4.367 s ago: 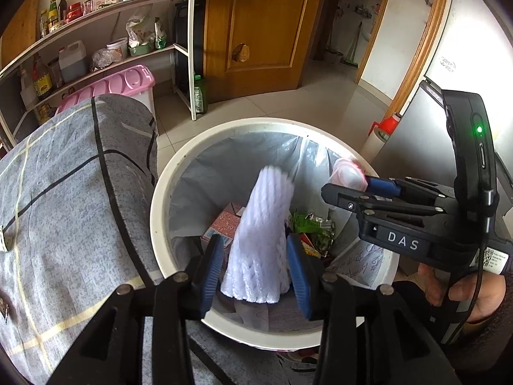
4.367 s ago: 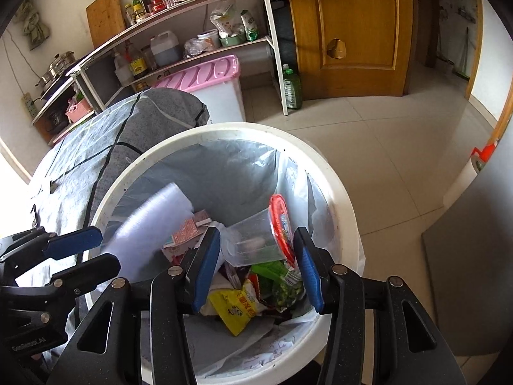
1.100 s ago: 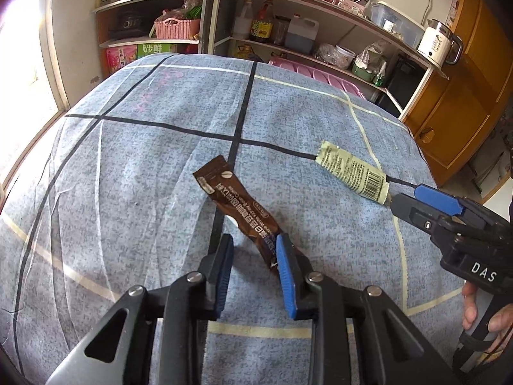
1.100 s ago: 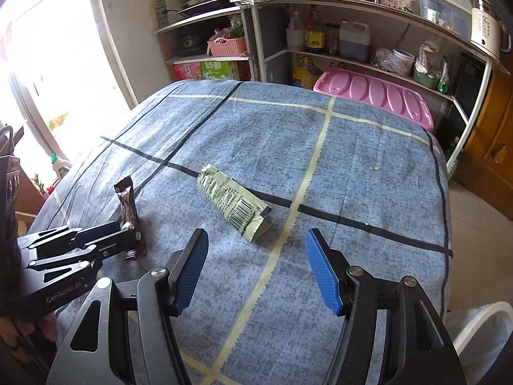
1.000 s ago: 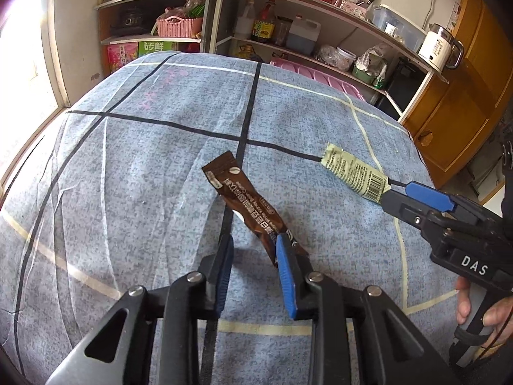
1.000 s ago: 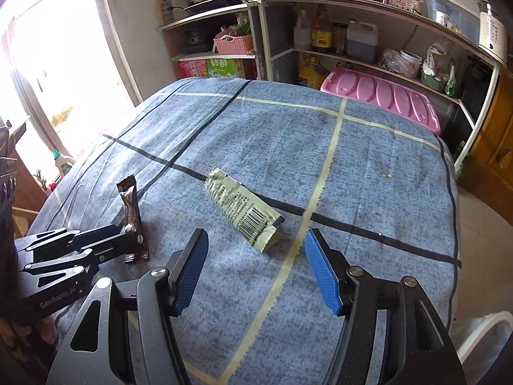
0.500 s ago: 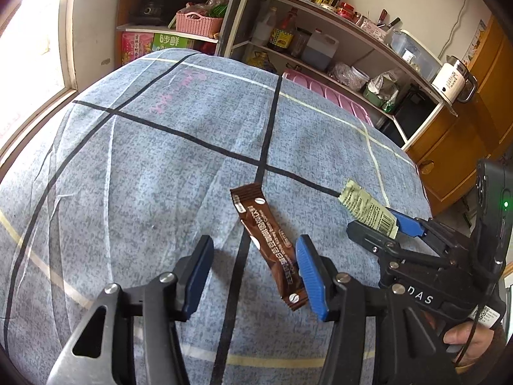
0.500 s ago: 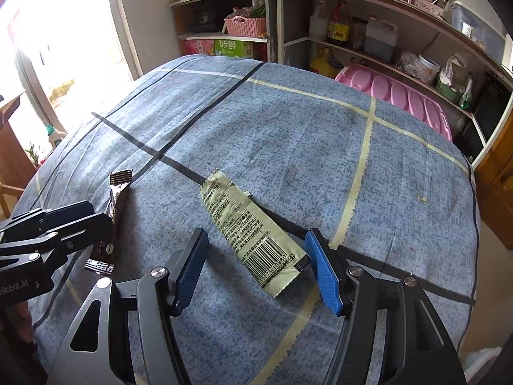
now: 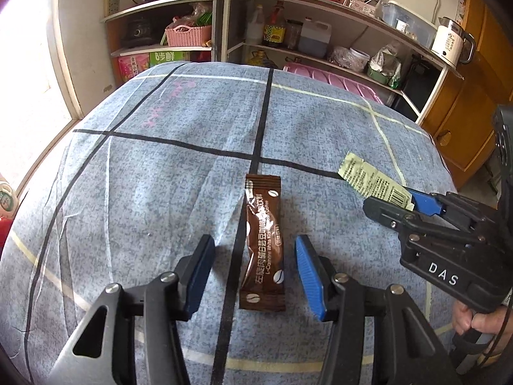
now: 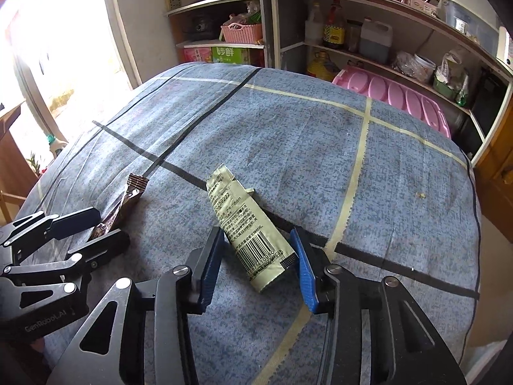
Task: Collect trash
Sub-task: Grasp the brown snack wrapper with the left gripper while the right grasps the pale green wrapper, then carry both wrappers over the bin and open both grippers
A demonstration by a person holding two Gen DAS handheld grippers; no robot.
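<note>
Surface: blue-grey tablecloth (image 9: 160,192) with black and pale yellow grid lines; shelving (image 10: 368,32) with bottles and jars behind it; pink lid (image 10: 400,96) past the far table edge.
Left gripper (image 9: 253,271): released, jaws spread wide and low over the cloth, nothing clamped.
Brown sachet (image 9: 263,243): lies flat between the left gripper's fingers, lengthwise along them, near end level with the finger bases, far end well past the tips. Gap on both sides; closer to the right finger than the left. Beside a black cloth stripe.
Right gripper (image 10: 258,261): released, jaws spread either side of its target, not pinching.
Green sachet (image 10: 248,231): barcode end lies between the right gripper's fingers, torn end pointing away beyond the tips. Left finger nearly at its edge; contact cannot be judged.
Relation: the two sachets lie apart; each gripper shows in the other's view, side by side.
</note>
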